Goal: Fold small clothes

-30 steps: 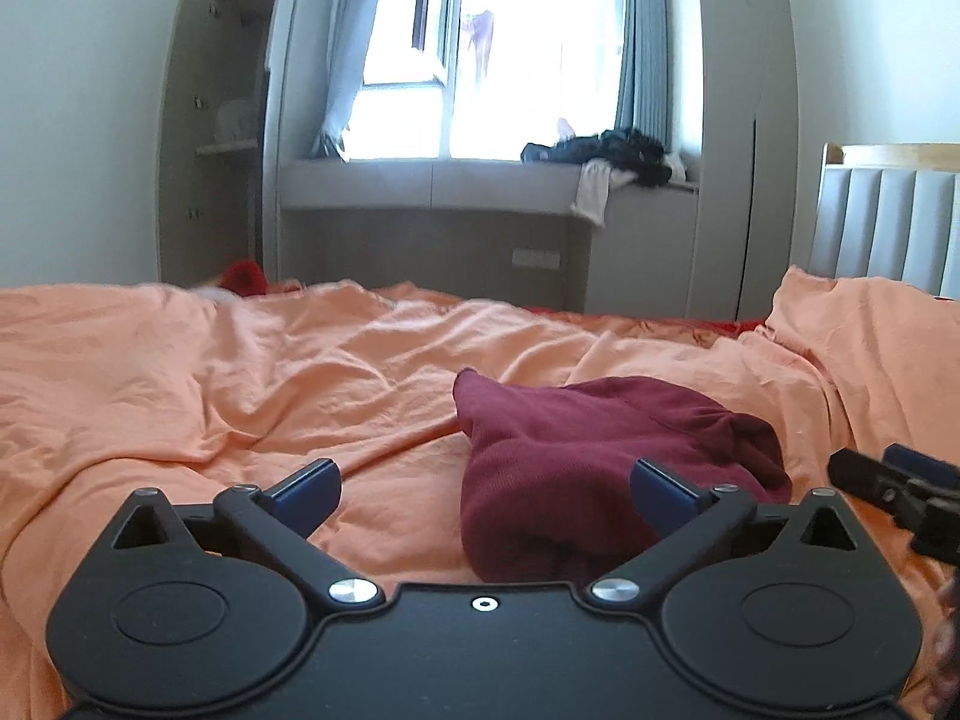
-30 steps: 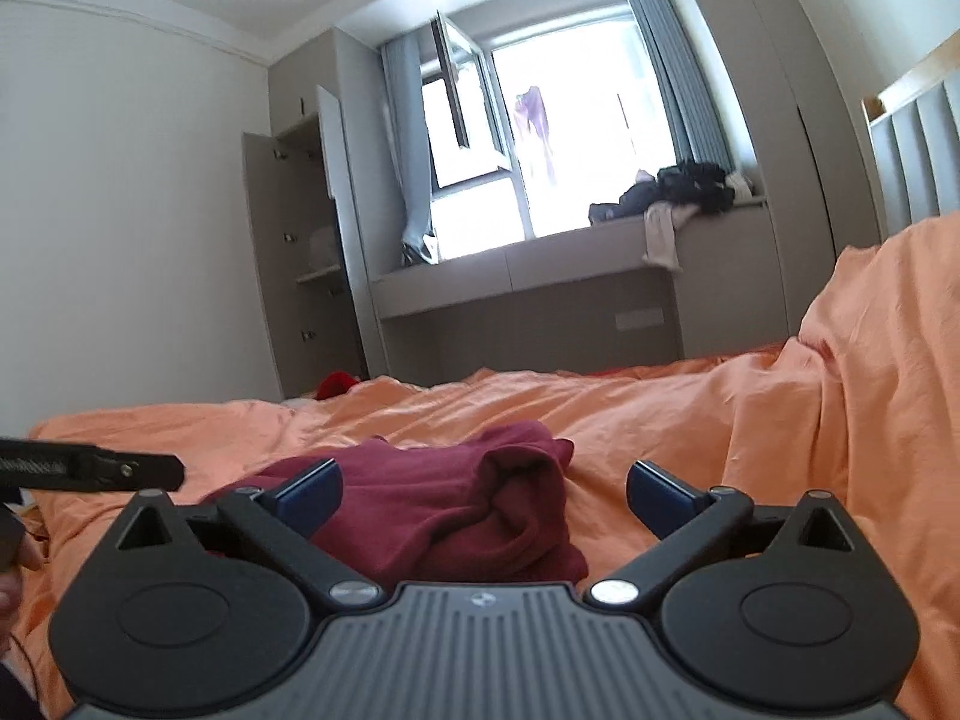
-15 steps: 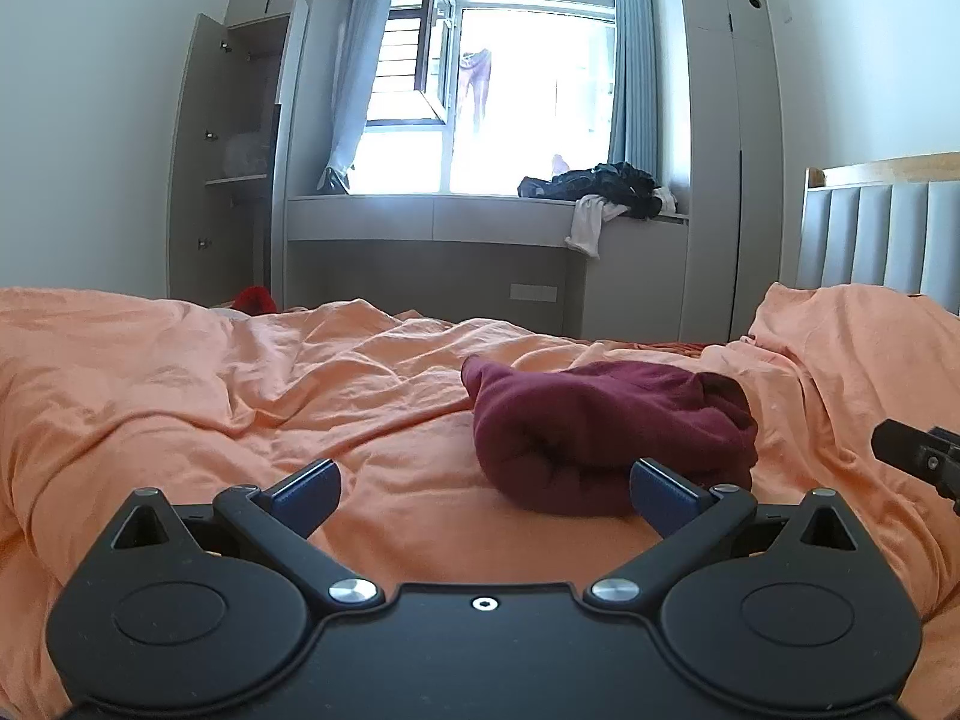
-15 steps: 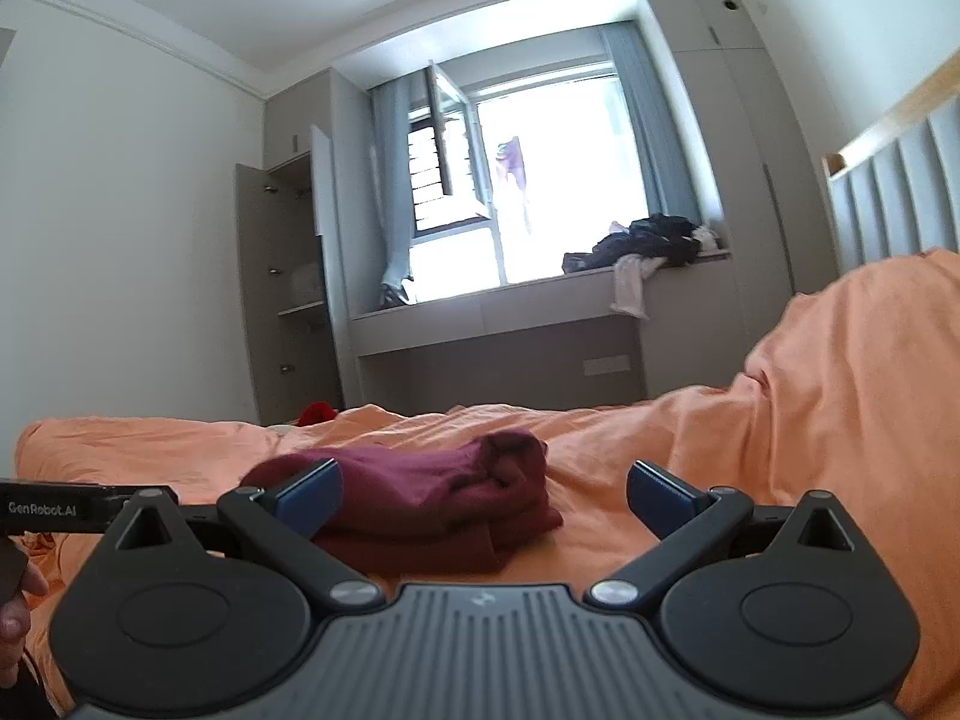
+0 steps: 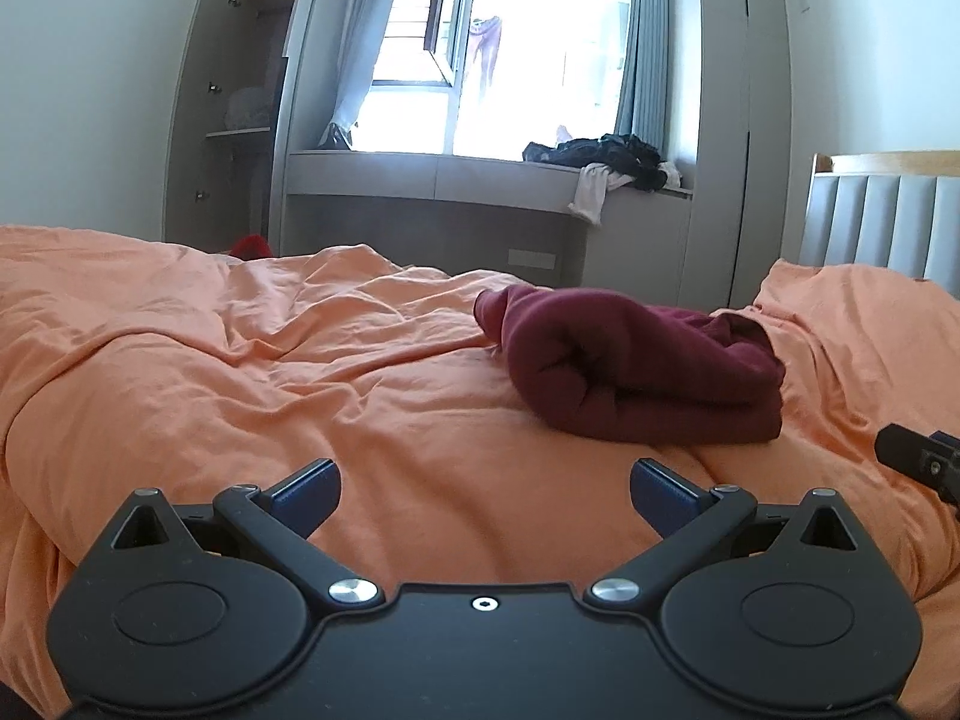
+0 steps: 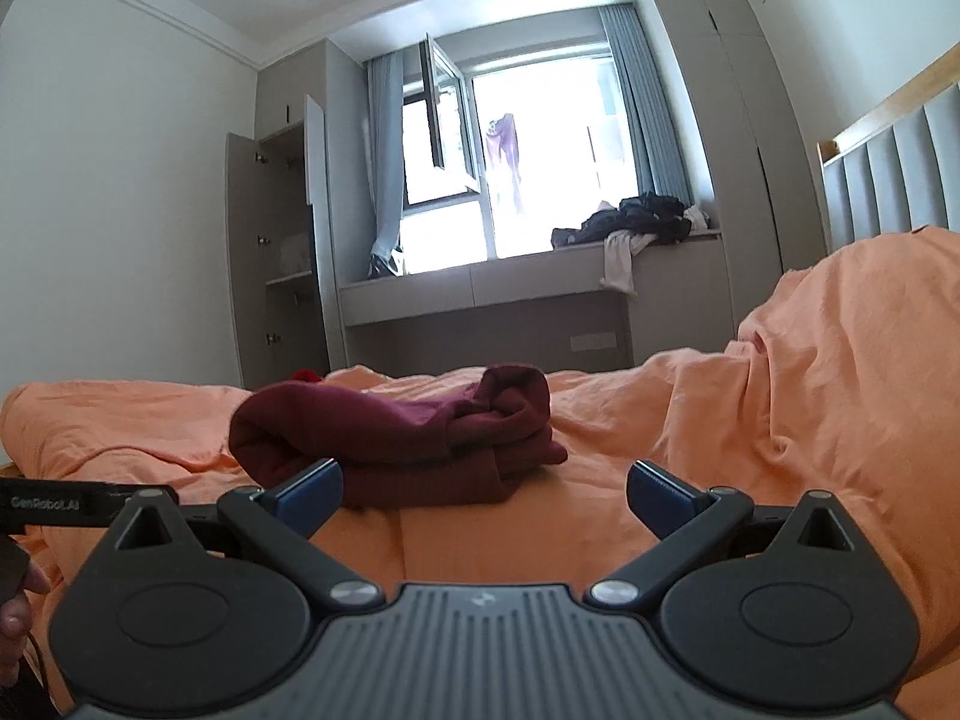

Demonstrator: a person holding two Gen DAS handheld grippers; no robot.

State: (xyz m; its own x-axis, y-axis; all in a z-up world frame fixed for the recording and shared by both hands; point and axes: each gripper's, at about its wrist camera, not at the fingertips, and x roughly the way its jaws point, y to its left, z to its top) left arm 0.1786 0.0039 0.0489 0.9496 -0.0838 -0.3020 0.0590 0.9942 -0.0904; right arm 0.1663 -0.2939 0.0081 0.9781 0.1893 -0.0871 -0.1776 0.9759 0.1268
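A dark red garment [image 5: 642,369] lies folded into a thick bundle on the orange bedsheet [image 5: 240,372]. My left gripper [image 5: 483,495] is open, empty, and well short of the bundle, which sits ahead and to the right. In the right wrist view the same garment [image 6: 396,438] lies ahead and left of my right gripper [image 6: 483,495], which is open and holds nothing; its left fingertip [image 6: 309,489] overlaps the bundle's near edge in the image. The right gripper's tip [image 5: 918,459] shows at the left view's right edge.
A grey padded headboard [image 5: 882,228] stands at the right, with a raised hump of orange bedding [image 6: 840,360] before it. Past the bed a window bench [image 5: 432,174] carries a pile of dark clothes [image 5: 606,156]. An open wardrobe [image 5: 240,108] stands at the left. A hand [image 6: 18,606] shows at the lower left.
Both grippers have drawn back from the red bundle and tilted up, so it now lies farther ahead. Both stayed open and the garment has not moved.
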